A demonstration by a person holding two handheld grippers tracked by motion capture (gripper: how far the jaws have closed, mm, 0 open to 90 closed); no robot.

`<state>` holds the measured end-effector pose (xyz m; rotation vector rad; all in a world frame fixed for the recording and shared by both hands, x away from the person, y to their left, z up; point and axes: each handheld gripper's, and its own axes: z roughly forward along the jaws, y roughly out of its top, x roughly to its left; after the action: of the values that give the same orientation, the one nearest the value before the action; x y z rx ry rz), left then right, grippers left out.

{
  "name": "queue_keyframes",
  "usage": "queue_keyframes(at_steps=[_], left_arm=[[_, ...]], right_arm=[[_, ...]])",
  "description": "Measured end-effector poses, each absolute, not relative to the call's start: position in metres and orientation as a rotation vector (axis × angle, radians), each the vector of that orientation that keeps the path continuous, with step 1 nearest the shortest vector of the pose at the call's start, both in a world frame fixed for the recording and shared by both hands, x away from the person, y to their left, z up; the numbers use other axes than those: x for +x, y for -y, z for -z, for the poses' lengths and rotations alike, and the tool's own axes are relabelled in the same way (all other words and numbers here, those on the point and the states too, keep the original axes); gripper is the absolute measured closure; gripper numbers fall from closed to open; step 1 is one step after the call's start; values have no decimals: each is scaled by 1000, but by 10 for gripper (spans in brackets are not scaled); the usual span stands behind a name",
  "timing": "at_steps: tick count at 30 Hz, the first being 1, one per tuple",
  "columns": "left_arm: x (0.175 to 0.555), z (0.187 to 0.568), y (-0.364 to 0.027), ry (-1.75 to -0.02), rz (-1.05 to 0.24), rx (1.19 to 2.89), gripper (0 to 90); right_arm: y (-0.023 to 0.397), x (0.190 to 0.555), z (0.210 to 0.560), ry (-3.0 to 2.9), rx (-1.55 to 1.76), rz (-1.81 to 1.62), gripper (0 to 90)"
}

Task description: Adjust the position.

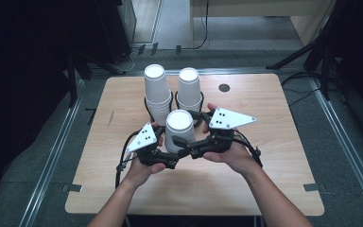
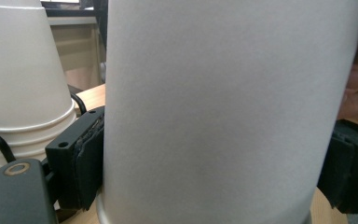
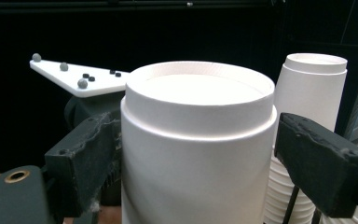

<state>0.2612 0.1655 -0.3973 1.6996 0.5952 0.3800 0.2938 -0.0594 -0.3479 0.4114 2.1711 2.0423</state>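
Note:
An upside-down white paper cup stands at the table's middle, between both grippers. My left gripper comes in from the near left, shut on the cup's lower body. In the left gripper view the cup sits pressed between both black pads. My right gripper reaches in from the right, higher up. In the right gripper view its jaws bracket the cup near the top: the left pad touches the wall, and a thin gap shows at the right pad.
Two stacks of upside-down white cups stand in black wire holders just behind the held cup. The wooden table has a small black round mark at the back right. Dark stands and cables surround it.

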Motion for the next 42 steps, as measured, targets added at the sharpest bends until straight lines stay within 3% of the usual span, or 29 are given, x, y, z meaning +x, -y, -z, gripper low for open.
queue_keyframes(at_steps=[16,42], left_arm=[[262,389,-177,-565,-427,1849,111],[271,369,-182,-443,-464,2098,112]], right_arm=[[86,297,340,-2181,411,-1963,78],[99,300,338,-2275,331,-1842,131]])
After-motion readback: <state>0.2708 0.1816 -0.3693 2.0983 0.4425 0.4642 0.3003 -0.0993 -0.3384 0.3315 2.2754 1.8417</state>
